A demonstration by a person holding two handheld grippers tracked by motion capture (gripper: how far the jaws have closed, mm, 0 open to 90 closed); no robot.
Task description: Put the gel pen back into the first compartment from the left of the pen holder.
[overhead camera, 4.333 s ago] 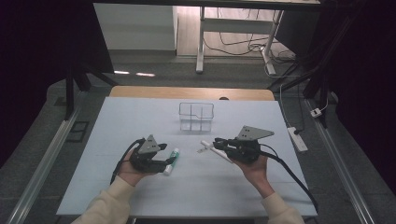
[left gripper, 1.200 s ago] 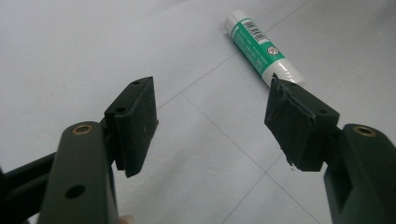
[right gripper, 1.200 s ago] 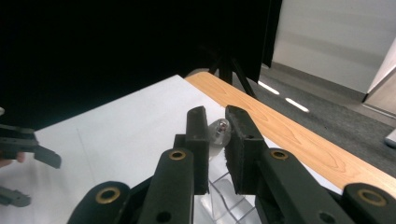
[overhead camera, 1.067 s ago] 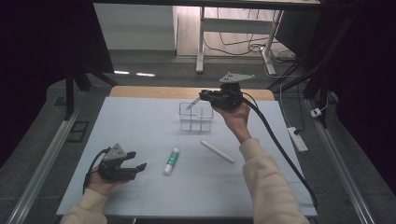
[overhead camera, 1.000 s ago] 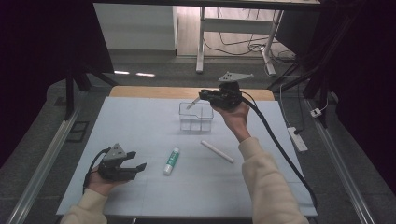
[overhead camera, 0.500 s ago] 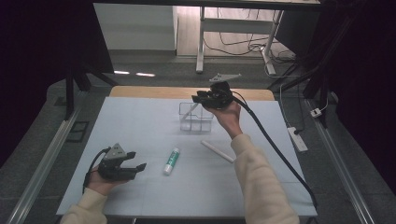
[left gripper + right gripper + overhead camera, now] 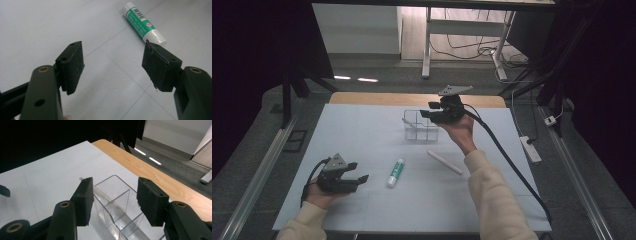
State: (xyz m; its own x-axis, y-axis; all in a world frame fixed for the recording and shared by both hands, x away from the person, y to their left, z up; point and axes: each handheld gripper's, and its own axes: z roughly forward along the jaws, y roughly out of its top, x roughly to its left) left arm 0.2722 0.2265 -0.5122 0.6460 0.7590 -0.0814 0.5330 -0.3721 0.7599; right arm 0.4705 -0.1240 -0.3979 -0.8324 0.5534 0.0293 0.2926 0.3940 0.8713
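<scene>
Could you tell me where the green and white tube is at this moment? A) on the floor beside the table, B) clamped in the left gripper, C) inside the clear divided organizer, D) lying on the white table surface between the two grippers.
D: the green and white tube lies flat on the table, just ahead of the open left gripper, apart from the clear organizer.

Beyond the white table, grey carpet, a white desk frame, cables and dark curtains.
</scene>
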